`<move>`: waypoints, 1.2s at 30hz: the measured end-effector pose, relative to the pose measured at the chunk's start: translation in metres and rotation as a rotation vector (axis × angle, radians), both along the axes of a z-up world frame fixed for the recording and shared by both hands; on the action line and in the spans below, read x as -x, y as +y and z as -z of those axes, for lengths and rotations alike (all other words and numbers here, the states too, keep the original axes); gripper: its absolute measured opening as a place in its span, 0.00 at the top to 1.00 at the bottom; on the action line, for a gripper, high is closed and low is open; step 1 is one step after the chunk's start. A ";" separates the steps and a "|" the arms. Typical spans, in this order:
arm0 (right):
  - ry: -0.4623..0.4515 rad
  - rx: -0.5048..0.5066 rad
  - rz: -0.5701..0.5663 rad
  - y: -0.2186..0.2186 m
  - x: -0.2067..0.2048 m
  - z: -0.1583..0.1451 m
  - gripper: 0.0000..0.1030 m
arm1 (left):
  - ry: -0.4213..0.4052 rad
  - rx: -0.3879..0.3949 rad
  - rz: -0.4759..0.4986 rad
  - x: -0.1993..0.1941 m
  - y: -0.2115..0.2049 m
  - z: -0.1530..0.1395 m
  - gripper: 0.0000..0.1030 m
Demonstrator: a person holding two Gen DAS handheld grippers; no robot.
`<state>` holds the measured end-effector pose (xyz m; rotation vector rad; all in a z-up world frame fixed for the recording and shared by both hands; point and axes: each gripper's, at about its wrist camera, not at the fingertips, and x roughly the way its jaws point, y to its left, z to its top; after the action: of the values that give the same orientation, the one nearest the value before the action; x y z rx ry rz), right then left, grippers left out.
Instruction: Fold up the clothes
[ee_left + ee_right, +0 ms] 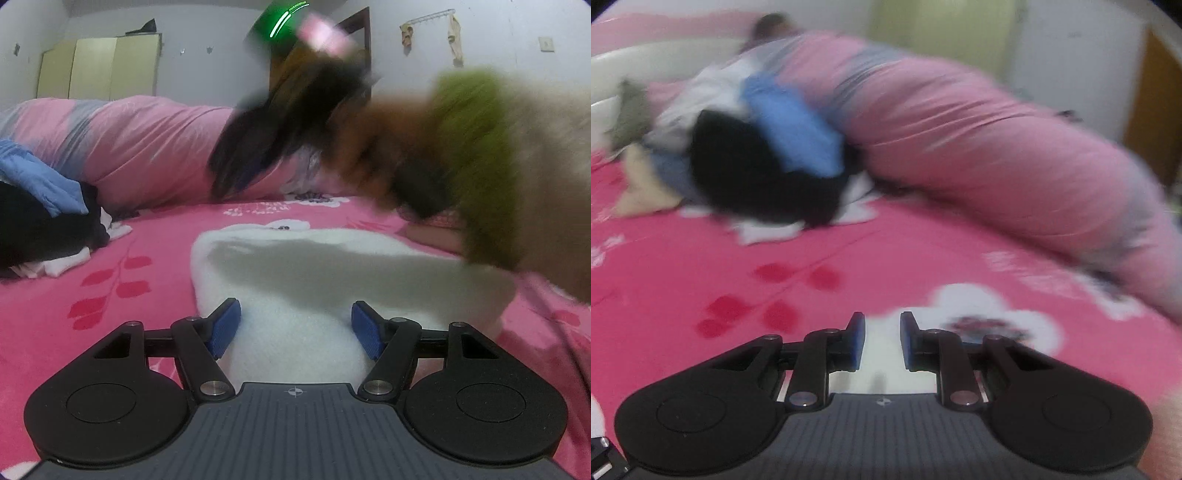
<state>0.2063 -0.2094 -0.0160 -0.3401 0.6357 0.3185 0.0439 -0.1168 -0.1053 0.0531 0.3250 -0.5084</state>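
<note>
**White garment flat on the bed, pile not yet folded**

The left hand-held gripper point(295, 328) is spread wide and holds nothing. A white garment point(295, 273) lies flat on the bed point(155, 258) directly ahead of it and passes between and under its fingers. As far as I can tell, the piece runs long-axis away from this gripper, its far end broad and rounded; which end is collar or hem I cannot tell.

The right hand-held gripper point(882, 341) is partly spread, with a clear gap between its pads, and pinches nothing. A white strip shows below that gap; whether it is the garment or bedsheet print I cannot tell.

Judging progress: this one piece looks laid out or partly folded. A heap of clothes point(764, 162), black, blue and white, lies unfolded ahead and to the left of the right gripper, beside a pink quilt point(979, 140). Most of the work seems left.
</note>
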 end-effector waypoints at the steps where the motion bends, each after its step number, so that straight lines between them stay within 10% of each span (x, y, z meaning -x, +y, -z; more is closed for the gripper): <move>1: 0.018 0.010 -0.004 0.003 -0.004 0.007 0.80 | 0.006 0.001 0.001 -0.001 0.000 0.001 0.36; 15: 0.164 0.014 -0.024 0.027 -0.074 0.100 0.78 | 0.018 -0.009 0.007 -0.003 0.000 0.005 0.32; 20: 0.161 -0.061 0.010 0.017 -0.070 0.087 0.78 | 0.007 -0.015 0.008 -0.001 0.000 0.003 0.31; 29: 0.008 -0.194 0.144 -0.056 0.053 -0.006 0.78 | -0.070 0.040 0.022 0.010 0.019 -0.036 0.36; 36: 0.124 -0.149 0.226 -0.069 0.098 0.049 0.79 | 0.134 -0.124 0.068 -0.027 -0.011 -0.018 0.48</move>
<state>0.1084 -0.2781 -0.0645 -0.1039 0.7602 0.1695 0.0710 -0.1278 -0.0874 0.1513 0.4873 -0.5600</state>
